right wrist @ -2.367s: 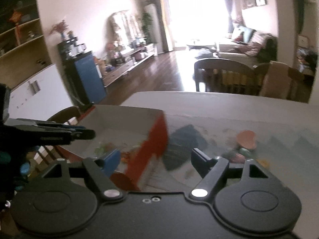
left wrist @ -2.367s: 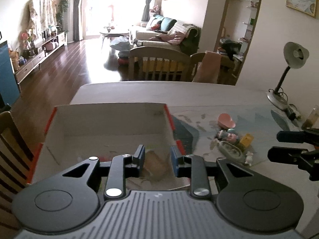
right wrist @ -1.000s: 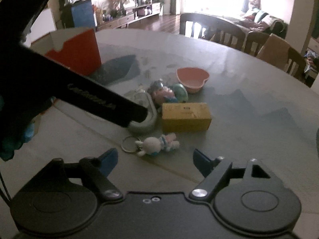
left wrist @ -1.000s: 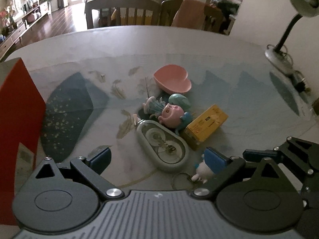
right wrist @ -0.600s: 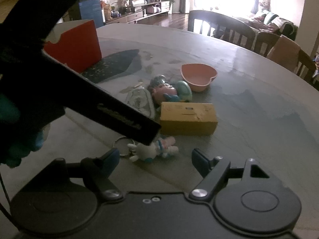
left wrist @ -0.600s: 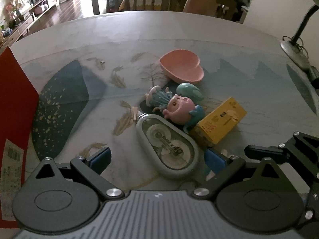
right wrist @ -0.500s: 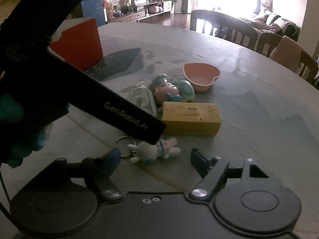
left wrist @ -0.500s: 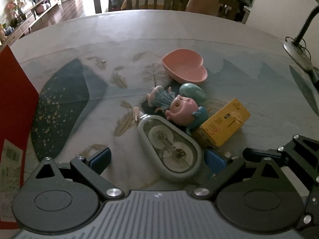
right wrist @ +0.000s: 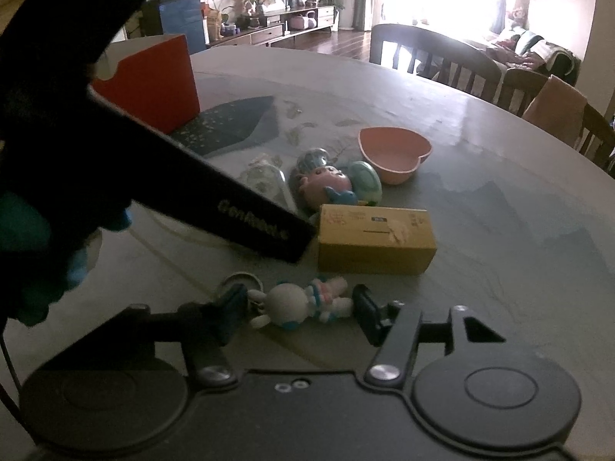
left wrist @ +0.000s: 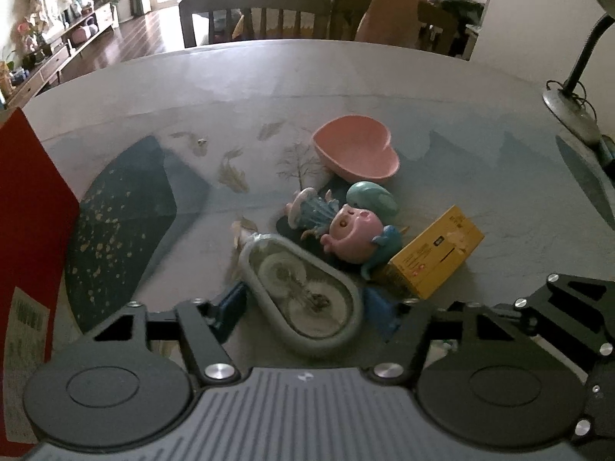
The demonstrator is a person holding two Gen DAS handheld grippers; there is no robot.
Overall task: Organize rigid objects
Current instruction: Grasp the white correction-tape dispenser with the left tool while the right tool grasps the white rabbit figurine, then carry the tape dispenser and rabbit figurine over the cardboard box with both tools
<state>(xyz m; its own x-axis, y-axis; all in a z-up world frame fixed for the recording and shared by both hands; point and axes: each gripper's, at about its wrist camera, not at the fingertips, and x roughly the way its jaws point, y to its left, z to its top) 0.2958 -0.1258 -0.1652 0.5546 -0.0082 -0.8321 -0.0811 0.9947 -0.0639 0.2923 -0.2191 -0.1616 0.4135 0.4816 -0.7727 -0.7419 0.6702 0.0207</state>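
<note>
Nearest me, my left gripper (left wrist: pixel 303 309) has just been closing; half a second ago its fingers (left wrist: pixel 230 307) stood wide, now they bracket the grey oval case (left wrist: pixel 301 294) on the bench (left wrist: pixel 384 73) — whether they grasp it I cannot tell. My right gripper (right wrist: pixel 298 305) has likewise been closing around the white bunny keychain (right wrist: pixel 300 303), contact unclear. Both grippers pitch steeply down. Beyond lie the yellow box (right wrist: pixel 374 238), the pink round toy (left wrist: pixel 353 232) touching it, then the pink heart dish (left wrist: pixel 357 151). The red carton (right wrist: pixel 153 82) stands far left.
</note>
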